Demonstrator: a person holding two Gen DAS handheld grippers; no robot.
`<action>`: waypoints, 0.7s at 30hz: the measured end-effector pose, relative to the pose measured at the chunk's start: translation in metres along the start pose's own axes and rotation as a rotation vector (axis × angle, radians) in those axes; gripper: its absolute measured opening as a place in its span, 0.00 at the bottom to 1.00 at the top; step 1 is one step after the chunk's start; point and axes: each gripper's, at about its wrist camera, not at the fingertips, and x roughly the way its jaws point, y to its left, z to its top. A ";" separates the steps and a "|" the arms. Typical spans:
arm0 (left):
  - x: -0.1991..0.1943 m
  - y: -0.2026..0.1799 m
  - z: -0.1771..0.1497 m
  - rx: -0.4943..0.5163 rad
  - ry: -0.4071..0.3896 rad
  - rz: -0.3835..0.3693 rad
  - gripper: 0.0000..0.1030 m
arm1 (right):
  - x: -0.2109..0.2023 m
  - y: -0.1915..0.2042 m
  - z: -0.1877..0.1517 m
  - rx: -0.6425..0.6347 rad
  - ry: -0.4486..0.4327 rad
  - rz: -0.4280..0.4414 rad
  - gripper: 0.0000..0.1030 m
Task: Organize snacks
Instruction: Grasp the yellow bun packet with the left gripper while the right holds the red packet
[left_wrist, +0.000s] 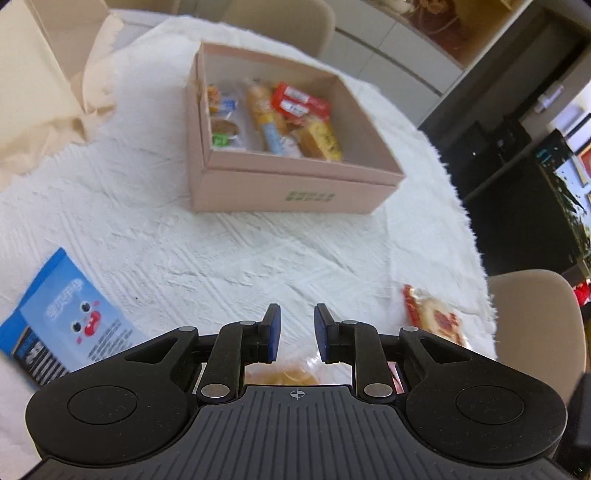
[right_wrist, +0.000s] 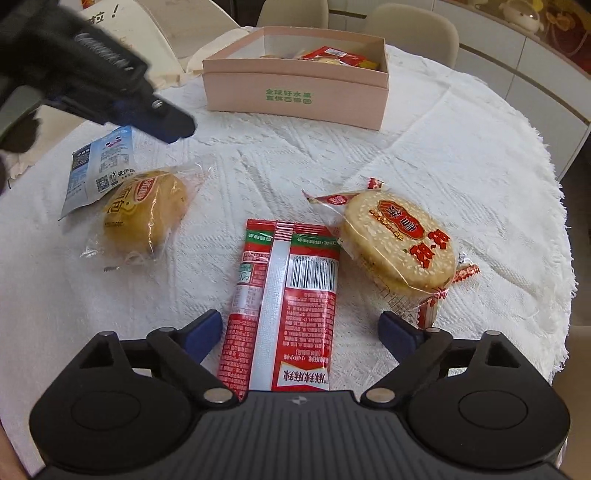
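Left wrist view: the left hand-held gripper (left_wrist: 297, 334) hangs over the near part of the worktop (left_wrist: 221, 251) with its pads drawn close together and a narrow gap between them; nothing is clamped. Just under its body a yellow bun in clear wrap (left_wrist: 291, 376) peeks out, so that snack lies below and behind the fingertips, not ahead of them. The pink box (left_wrist: 288, 192), already holding several packets, stands ahead toward the far edge. A blue packet (left_wrist: 62, 317) lies at the near left edge and a wrapped rice cracker (left_wrist: 436, 317) near the right edge.

Right wrist view: the right hand-held gripper (right_wrist: 299, 332) has its jaws spread wide, one on each side of the red sachet (right_wrist: 284, 306), without pressing on it. The sachet lies flat at the near edge, its long axis running straight away from the gripper toward the pink box (right_wrist: 295, 96), so the fingers straddle its narrow width. I judge this the coming pick: closing across the short side suits it, and the right hand is plainly the nearer one. The rice cracker (right_wrist: 402, 247) lies just right of the sachet, close to the right finger; the yellow bun (right_wrist: 144, 210) and blue packet (right_wrist: 99, 166) lie to the left, under the left hand-held gripper (right_wrist: 173, 129).
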 end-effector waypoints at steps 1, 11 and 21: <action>0.006 0.000 0.000 0.007 0.023 0.004 0.23 | -0.001 -0.001 -0.001 0.002 -0.003 0.000 0.91; -0.006 -0.014 -0.031 0.148 0.116 -0.025 0.23 | 0.001 -0.005 -0.005 0.001 -0.018 0.003 1.00; -0.037 -0.049 -0.058 0.374 0.144 0.069 0.25 | 0.001 -0.010 -0.001 -0.070 0.027 0.054 1.00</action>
